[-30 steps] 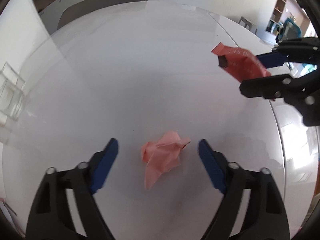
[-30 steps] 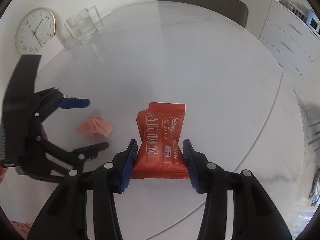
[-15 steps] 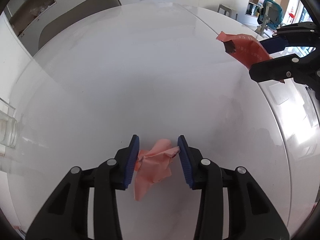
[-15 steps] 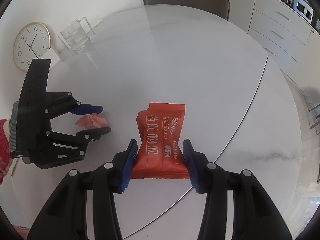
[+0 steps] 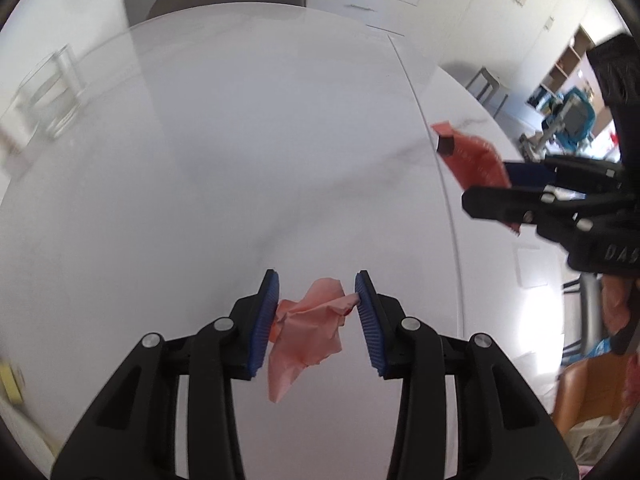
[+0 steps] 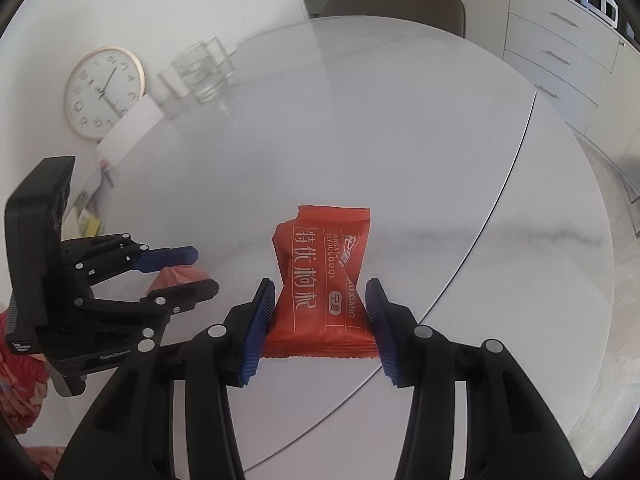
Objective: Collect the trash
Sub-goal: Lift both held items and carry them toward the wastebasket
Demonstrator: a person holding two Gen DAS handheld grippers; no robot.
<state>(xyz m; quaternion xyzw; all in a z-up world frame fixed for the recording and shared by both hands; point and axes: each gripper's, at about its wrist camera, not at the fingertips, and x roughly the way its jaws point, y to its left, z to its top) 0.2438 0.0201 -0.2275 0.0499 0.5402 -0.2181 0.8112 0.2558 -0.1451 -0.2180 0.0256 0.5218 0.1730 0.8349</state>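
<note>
**Both grippers loaded, one piece of trash each**

L gripper [image 5: 317, 312]: jaws partly closed, having closed earlier in the last second, blue pads clamped on 1 crumpled pink paper [image 5: 310, 334]. It sits between the pads, a loose tail hanging toward 6 o'clock.

R gripper [image 6: 320, 320]: jaws about half closed, pinching 1 red snack wrapper [image 6: 322, 280] by its waist; torn top sticks out toward 12.

Count: 2 grippers, 2 trash items, 1 white round table [image 6: 400, 140]. At 10–11 o'clock in R view, prob. 2 glass cups [image 6: 198, 72], blurred, plus 1 wall clock [image 6: 104, 92].
</note>
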